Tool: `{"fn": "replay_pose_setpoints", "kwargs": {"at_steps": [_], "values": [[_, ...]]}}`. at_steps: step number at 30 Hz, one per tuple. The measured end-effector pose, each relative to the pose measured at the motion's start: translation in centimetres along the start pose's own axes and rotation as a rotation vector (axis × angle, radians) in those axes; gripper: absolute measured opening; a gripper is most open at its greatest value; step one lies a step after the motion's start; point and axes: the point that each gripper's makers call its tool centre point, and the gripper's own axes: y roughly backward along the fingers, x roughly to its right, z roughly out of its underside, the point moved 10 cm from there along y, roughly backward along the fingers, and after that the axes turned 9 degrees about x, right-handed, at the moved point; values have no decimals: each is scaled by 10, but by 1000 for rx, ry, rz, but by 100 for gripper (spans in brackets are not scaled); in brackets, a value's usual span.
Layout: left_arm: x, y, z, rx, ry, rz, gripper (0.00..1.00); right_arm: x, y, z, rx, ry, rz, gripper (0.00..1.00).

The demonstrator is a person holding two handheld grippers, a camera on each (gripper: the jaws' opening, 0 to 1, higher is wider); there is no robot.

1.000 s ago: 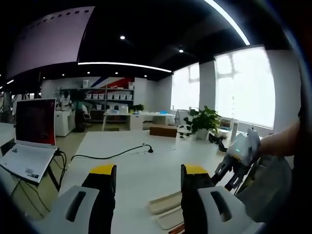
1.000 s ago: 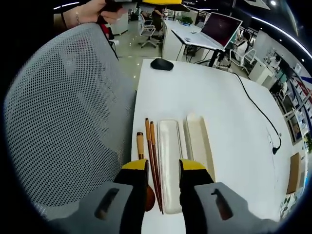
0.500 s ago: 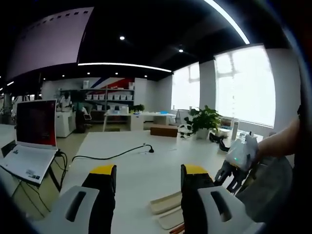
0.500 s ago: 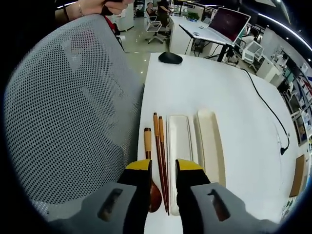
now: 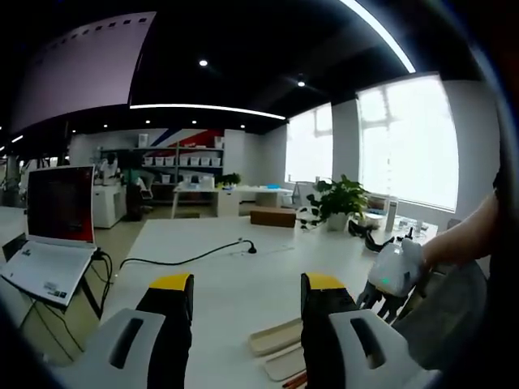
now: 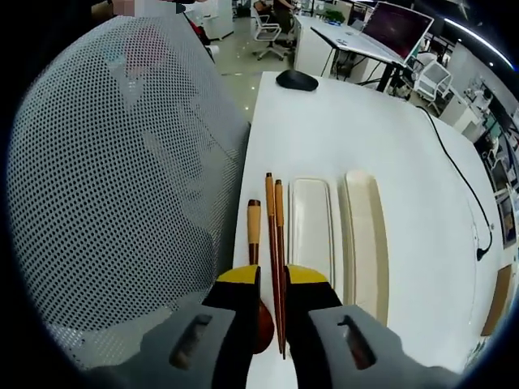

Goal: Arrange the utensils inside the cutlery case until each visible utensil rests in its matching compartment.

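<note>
Right hand-held gripper (image 6: 272, 279): jaws narrowly apart over 2 slim wooden chopsticks (image 6: 275, 243) on the white table (image 6: 422, 203). Wooden spoon (image 6: 255, 267) beside; 2 long cream case trays (image 6: 311, 227) adjacent. Left hand-held gripper (image 5: 247, 285): jaws apart, empty.

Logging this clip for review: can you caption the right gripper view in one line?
Right tool hovers over wooden chopsticks and spoon lying beside the open, empty cutlery case on a white table.

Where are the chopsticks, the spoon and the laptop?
chopsticks (image 6: 274, 235), right gripper view, mid-shaft
spoon (image 6: 254, 231), right gripper view, handle
laptop (image 5: 58, 204), left gripper view, screen
</note>
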Motion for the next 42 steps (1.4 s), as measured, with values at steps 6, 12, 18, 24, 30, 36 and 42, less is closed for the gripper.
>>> {"fn": "replay_pose_setpoints", "kwargs": {"at_steps": [6,12,18,24,30,36,42], "values": [[0,0,0,-2,0,1,54,-1,-3,5,-26,4,-10,6],[0,0,1,-5,1,5,54,-3,-10,8,-59,35,-33,4],[1,0,2,-11,-3,7,54,-5,-17,8,-51,21,-45,4],[0,0,2,-14,-7,7,54,0,-24,7,-56,33,-40,4],[0,0,2,-11,-4,8,53,5,-28,8,-66,34,-28,5],[-1,0,3,-10,-3,3,53,5,-30,13,-76,22,-28,4],[-1,0,3,-15,-10,2,53,2,-36,15,-88,30,-51,3]]}}
